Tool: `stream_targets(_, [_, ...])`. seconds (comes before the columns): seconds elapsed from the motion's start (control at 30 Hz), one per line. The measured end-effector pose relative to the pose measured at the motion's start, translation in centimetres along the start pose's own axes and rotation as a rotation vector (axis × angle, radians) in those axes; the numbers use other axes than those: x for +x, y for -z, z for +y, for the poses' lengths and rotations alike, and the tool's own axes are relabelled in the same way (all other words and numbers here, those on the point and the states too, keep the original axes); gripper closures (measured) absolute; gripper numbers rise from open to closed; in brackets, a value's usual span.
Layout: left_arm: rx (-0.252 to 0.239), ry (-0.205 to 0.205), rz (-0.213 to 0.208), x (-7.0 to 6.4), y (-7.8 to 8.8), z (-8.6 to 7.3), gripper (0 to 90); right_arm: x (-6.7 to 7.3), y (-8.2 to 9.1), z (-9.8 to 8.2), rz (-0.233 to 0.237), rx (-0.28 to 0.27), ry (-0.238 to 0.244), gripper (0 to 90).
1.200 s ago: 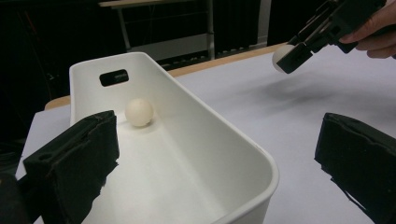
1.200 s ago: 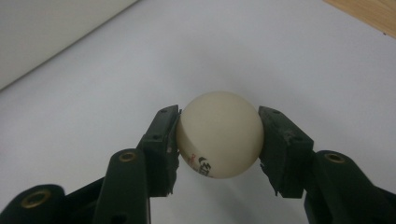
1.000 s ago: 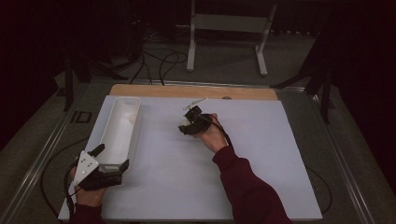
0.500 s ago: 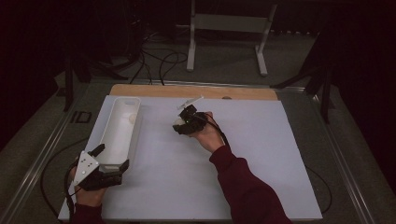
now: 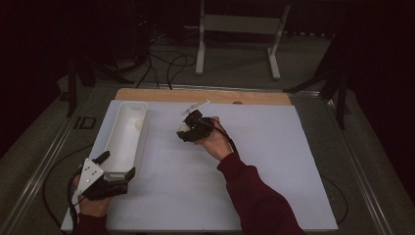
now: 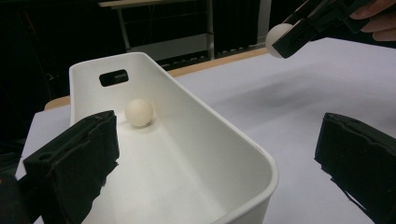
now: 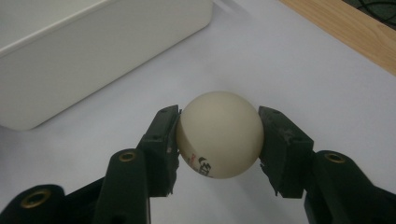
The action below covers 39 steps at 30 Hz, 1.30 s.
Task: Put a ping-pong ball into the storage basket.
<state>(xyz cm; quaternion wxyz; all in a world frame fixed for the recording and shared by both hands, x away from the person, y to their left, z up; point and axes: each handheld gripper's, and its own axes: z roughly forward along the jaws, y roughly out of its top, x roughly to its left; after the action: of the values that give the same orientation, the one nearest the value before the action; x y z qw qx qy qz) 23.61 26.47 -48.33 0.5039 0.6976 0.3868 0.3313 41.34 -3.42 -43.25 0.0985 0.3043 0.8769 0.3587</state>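
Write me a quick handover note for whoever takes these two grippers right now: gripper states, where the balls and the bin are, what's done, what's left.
Right gripper: shut on a white ball, held above the white table cover, right of the bin.
Left gripper: open, its jaws either side of the near end of the white bin; whether they touch it is unclear.
Done: one ball already lies in the bin, towards its far end.
Left: likely carry the held ball over the bin and release it inside.

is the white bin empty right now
No, a cream ball lies inside the white bin near its far end, as the left gripper view shows.
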Motion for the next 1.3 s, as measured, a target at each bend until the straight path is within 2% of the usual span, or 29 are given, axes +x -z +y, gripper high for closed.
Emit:
stream_targets(0.33, [0.021,-0.008,-0.005,-0.1,-0.3,-0.1,1.0,0.3,0.1,0.0,0.014,-0.004,-0.001,49.9])
stream_targets(0.53, [0.021,-0.016,-0.011,-0.3,-0.3,0.0,0.9,0.6,0.1,0.1,0.021,-0.009,0.004,49.9])
stream_targets(1.3, [0.011,-0.010,-0.006,-0.1,-0.2,0.0,0.9,1.1,0.6,0.9,0.028,-0.022,0.022,49.9])
